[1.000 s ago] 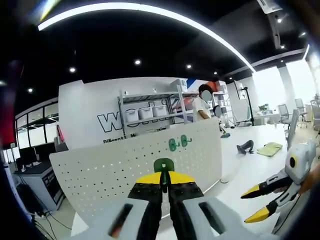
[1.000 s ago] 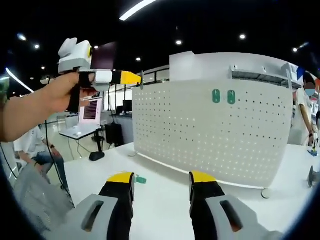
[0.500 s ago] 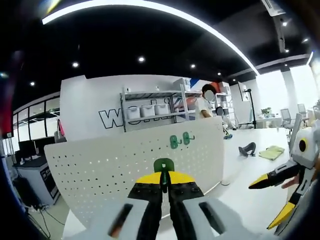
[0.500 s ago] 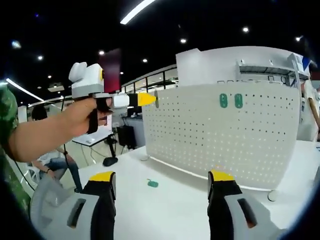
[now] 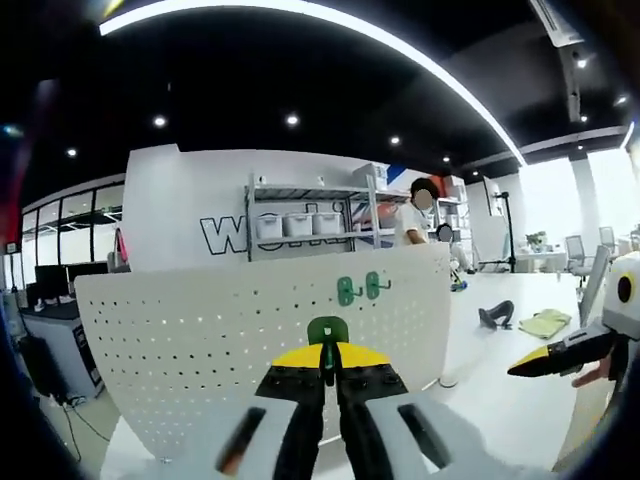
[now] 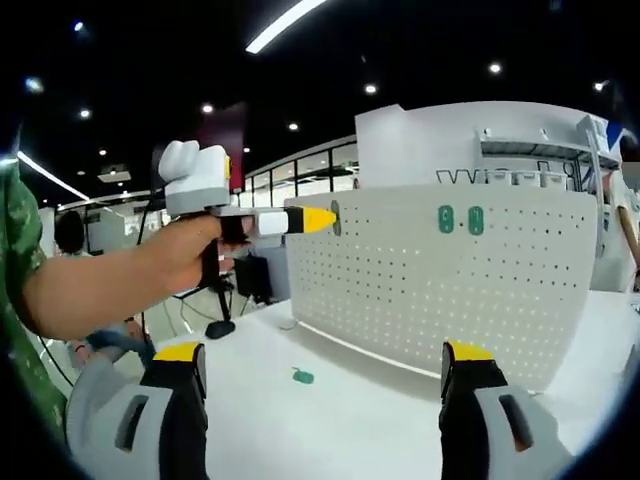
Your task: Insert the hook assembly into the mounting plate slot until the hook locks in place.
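Left gripper (image 5: 328,352) jaws tight on green hook (image 5: 327,331) — right gripper (image 6: 325,355) jaws wide.

Both round views are strongly bent at the edges by fisheye distortion. A dark ceiling is lit by a curved light strip (image 5: 330,25) and small spotlights. Bright daylight glare is seen at the right of the left gripper view. Nearby jaws are slightly blurred.

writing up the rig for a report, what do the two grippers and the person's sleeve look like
Each gripper has light grey moulded jaw arms with dark slots, black finger sections and yellow tips. Seen in the right gripper view, the left gripper has a white body with a black handle and a white camera box carrying a yellow ring. The right gripper has the same grey, black and yellow build. The person's sleeve is green and patterned.
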The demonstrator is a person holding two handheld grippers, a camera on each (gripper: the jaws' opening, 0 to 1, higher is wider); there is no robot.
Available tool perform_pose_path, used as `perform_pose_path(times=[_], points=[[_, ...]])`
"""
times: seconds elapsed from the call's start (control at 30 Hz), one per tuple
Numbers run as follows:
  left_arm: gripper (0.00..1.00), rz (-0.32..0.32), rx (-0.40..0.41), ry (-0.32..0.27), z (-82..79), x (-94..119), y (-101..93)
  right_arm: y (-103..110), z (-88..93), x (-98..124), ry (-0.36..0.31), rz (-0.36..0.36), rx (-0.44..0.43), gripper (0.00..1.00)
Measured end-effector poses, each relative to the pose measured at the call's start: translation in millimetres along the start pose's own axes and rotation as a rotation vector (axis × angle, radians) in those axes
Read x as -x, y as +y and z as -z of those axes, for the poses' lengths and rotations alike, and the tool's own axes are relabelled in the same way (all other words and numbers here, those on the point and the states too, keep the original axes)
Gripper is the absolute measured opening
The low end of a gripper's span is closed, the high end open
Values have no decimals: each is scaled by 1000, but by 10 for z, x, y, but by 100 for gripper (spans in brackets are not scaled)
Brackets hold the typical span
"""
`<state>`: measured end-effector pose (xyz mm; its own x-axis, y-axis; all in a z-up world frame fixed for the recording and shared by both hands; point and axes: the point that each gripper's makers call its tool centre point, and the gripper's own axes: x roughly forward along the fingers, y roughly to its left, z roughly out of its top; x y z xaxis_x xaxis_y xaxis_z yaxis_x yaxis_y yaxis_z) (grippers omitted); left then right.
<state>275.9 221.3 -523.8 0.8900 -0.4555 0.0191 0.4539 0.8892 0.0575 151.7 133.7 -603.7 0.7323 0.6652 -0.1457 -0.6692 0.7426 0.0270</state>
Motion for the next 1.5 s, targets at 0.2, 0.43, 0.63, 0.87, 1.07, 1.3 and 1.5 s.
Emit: perform_pose_path(times=[0.2,0.43,0.63,0.87,1.07,1.3,1.5], points=[[3,-8,7,-6,-18,-60,-16,27,-22,14,5,-7,17,100],[3,-21,10,-21,-91,-197,-72,-36,-43,34,3,8,15,100],[3,-38,5,-35,-153,-346,-122,-95,-27,61,8,19,12,100],[3,-86,16,-46,-186,-508,-79,-143,-39,91,12,22,17,100],[3,-133,21,-39,-149,-652,-32,-196,-44,115,20,30,26,100],[3,-161,27,-36,-124,-848,-46,-290,10,149,38,47,42,99],[3,-182,30,-38,-136,-995,-17,-357,47,164,43,53,31,99]])
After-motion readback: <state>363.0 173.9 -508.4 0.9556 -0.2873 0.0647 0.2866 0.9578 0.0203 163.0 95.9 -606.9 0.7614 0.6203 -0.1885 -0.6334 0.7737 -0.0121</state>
